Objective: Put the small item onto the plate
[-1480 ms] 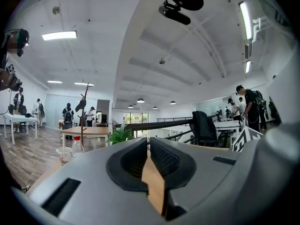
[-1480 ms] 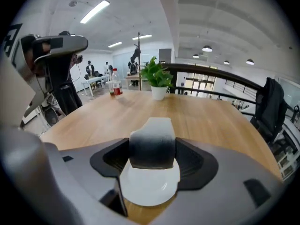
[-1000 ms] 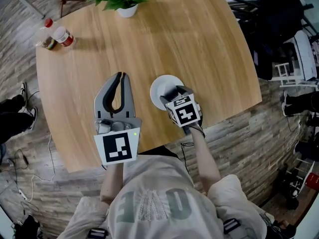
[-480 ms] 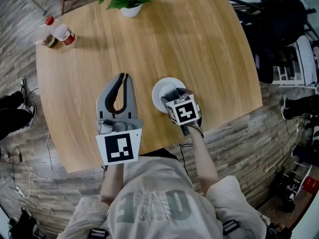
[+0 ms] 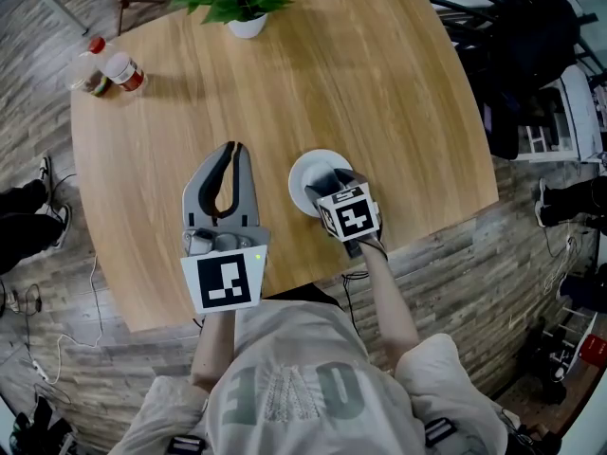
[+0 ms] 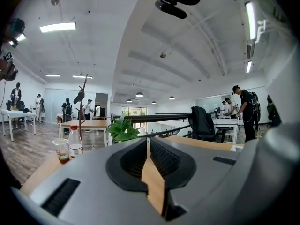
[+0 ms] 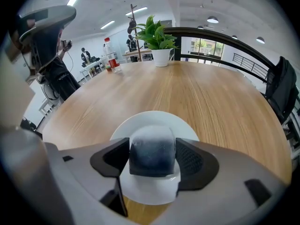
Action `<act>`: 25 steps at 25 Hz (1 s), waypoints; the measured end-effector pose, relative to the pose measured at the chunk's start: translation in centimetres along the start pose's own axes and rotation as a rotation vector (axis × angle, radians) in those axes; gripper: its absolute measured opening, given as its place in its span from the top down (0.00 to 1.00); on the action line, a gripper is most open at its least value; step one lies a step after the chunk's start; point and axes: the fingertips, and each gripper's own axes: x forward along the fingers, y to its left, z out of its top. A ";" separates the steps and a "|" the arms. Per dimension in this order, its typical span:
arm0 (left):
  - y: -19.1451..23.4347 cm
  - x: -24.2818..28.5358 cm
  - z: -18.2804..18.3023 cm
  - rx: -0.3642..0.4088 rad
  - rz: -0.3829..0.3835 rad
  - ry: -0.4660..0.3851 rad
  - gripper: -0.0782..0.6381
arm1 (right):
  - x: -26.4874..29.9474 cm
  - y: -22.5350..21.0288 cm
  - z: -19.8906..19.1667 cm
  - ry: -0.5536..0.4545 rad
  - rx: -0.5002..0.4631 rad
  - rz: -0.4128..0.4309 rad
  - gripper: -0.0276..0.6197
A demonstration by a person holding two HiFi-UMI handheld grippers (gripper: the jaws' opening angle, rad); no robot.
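Right gripper (image 7: 152, 157): jaws clamped on the small item (image 7: 152, 151), a dark rounded block with a pale, frosted-looking top, pads pressed to both its sides. The item sits directly over the white plate (image 7: 154, 117); whether its underside touches the plate cannot be told. In the head view the right gripper (image 5: 327, 180) covers the near half of the plate (image 5: 302, 171), which lies close to the near edge of the wooden table (image 5: 379, 83), with a narrow band of bare wood between rim and edge. Left gripper (image 5: 234, 150): jaws together at the tips, nothing between them, only a thin slit of tabletop showing behind the tips in the left gripper view (image 6: 147, 142). It hangs over bare wood beside the plate on its left, apart from it. Beyond both grippers the table runs wide and uncluttered across its middle and right side, out to the curved right edge. At the far left corner, near the edge, stand a red-capped bottle (image 5: 120, 67) and a clear cup (image 5: 87, 76), just beside each other. At the far edge, a green plant in a white pot (image 5: 245, 22). Off the table's far right, a dark jacket on a chair (image 5: 531, 45).
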 end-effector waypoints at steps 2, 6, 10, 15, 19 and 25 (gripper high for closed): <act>0.3 0.0 0.2 0.000 0.007 -0.004 0.88 | 0.0 -0.1 0.3 -0.008 -0.017 -0.029 0.48; 0.6 -0.4 0.8 0.005 0.015 -0.026 0.88 | -0.5 -0.1 0.8 -0.022 -0.028 -0.057 0.48; 0.5 -1.6 1.7 0.002 0.017 -0.049 0.88 | -2.4 0.1 1.9 -0.064 -0.021 -0.048 0.48; 0.6 -2.0 3.3 0.017 0.026 -0.100 0.88 | -6.2 -1.1 7.3 -0.223 -0.026 -0.090 0.48; 1.4 -2.7 4.7 0.010 0.043 -0.142 0.88 | -11.7 -1.5 13.4 -0.497 0.081 -0.139 0.48; 0.1 -4.7 7.1 0.049 0.026 -0.172 0.88 | -22.7 -0.4 17.8 -0.892 0.274 -0.134 0.70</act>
